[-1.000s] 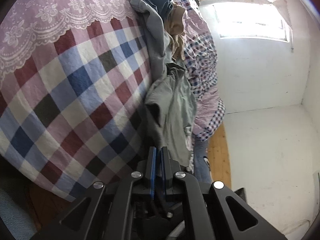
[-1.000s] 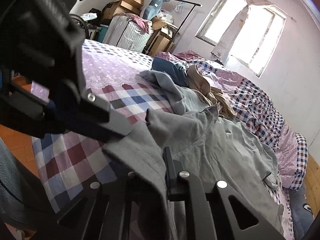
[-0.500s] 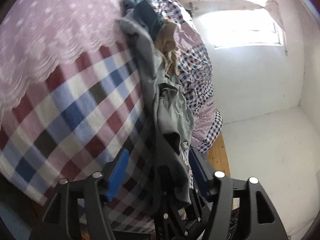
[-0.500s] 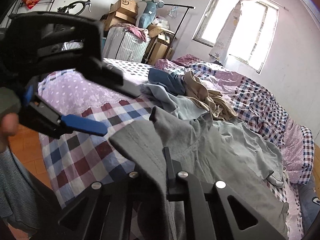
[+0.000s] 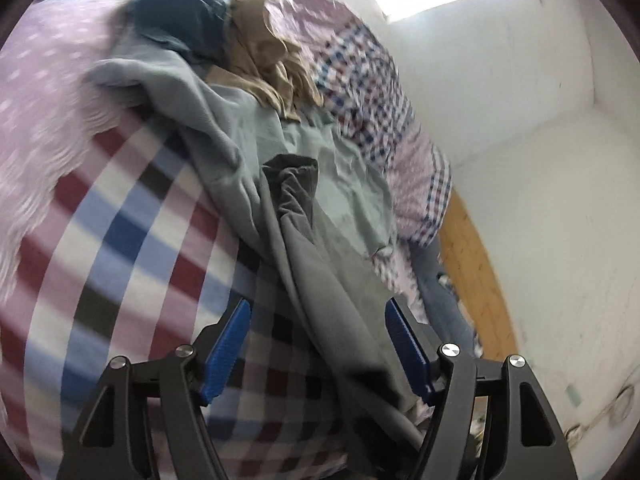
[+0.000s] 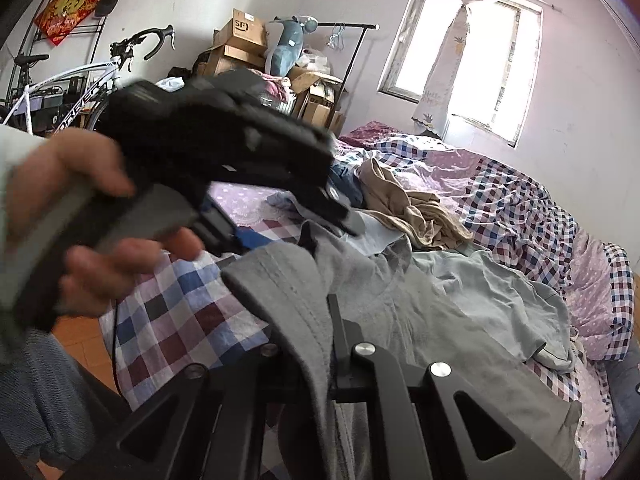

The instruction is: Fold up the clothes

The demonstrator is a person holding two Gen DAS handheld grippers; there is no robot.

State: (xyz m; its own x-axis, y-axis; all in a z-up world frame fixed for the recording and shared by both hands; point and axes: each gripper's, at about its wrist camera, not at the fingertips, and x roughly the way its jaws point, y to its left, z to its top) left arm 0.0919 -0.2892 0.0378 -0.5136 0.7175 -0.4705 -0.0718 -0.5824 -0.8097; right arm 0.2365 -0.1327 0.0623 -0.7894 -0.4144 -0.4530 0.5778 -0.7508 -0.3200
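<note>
A grey shirt (image 5: 328,264) lies stretched along the checked bed cover (image 5: 120,240). My left gripper (image 5: 318,350) is open, its blue pads (image 5: 228,344) standing either side of the shirt without holding it. My right gripper (image 6: 320,320) is shut on the grey shirt's hem (image 6: 280,280) and lifts it off the bed. The left gripper's body (image 6: 224,148), held by a hand, crosses the right wrist view above the shirt. A pale grey-green garment (image 6: 500,296), a tan garment (image 6: 408,204) and a dark blue one (image 5: 180,20) lie in a heap further up the bed.
The bed (image 6: 540,216) has a rumpled checked quilt on its far side. A bicycle (image 6: 80,76), cardboard boxes (image 6: 240,40) and a clothes rail (image 6: 352,28) stand by the back wall. A window (image 6: 472,68) is behind the bed. Wooden floor (image 5: 472,264) runs beside the bed.
My left gripper has opened and let go of the shirt, then swung up towards the heap. My right gripper keeps its hold on the shirt's hem.
</note>
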